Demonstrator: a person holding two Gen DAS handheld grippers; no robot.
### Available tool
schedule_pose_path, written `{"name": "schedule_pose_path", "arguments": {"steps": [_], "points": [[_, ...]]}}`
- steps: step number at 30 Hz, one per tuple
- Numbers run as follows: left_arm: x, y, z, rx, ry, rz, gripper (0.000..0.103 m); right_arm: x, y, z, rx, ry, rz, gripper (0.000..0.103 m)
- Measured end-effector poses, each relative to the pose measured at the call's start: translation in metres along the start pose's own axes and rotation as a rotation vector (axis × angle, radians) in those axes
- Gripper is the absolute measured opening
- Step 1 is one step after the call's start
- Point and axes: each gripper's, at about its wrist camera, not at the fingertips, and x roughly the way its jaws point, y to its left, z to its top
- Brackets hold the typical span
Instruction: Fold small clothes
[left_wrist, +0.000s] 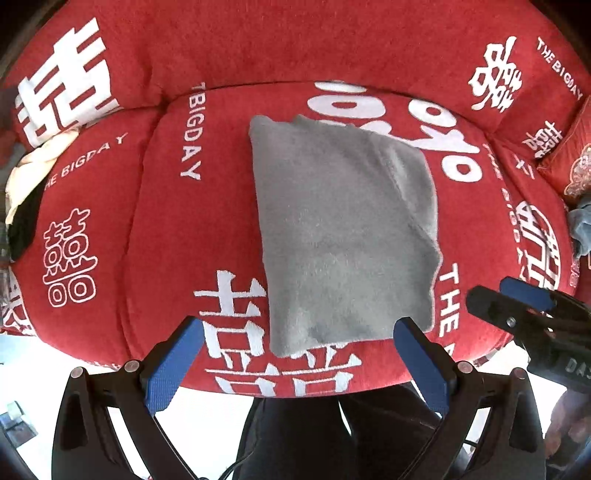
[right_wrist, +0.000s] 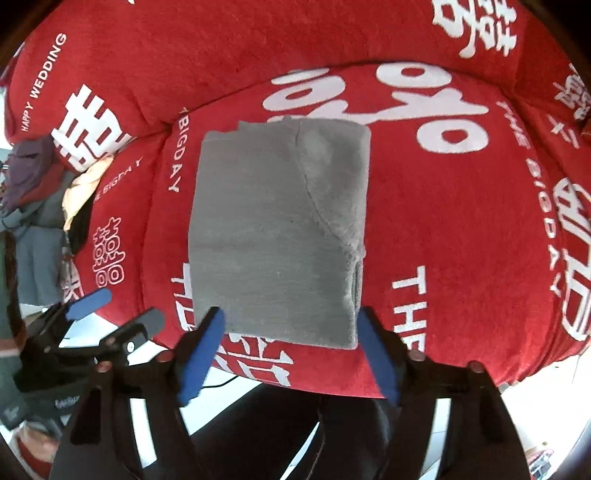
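Clutter first, at the far left: a heap of unfolded clothes (right_wrist: 40, 192) lies on the neighbouring seat of the red sofa (left_wrist: 258, 48), close enough that the next pick could drag two pieces at once if a tool closes where they overlap.

Moving right, the left tool (left_wrist: 295, 354) hangs above the front edge of the seat cushion (left_wrist: 192, 229), its blue pads (left_wrist: 173, 365) spread wide with nothing between them. Beside it the grey garment (left_wrist: 343, 236) lies folded into a rough rectangle in the middle of that cushion, free of both tools. Its near edge sits close to the cushion's rounded front, so my worry is that a nudge from either tool, or the soft cushion giving, could let the stack slide toward the floor. In the left wrist view the far left corner looks uneven, with a layer peeking out; the fold may loosen if the piece is lifted by one edge only.

Further right, the right tool (right_wrist: 291, 350) is also spread wide and empty, its pads straddling the garment's near edge without pressing it. A careless close there would pinch only the top layer and undo the fold. At the right end of the sofa a bluish cloth (left_wrist: 580, 225) waits, partly hidden.
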Motion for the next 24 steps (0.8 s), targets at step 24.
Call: {"name": "schedule_pose_path", "arguments": {"steps": [24], "points": [[-0.054, -0.005, 0.009, 0.081, -0.024, 0.092, 0.103, -0.046, 0.017, -0.01, 0.054, 0.008, -0.179, 0.09]]}}
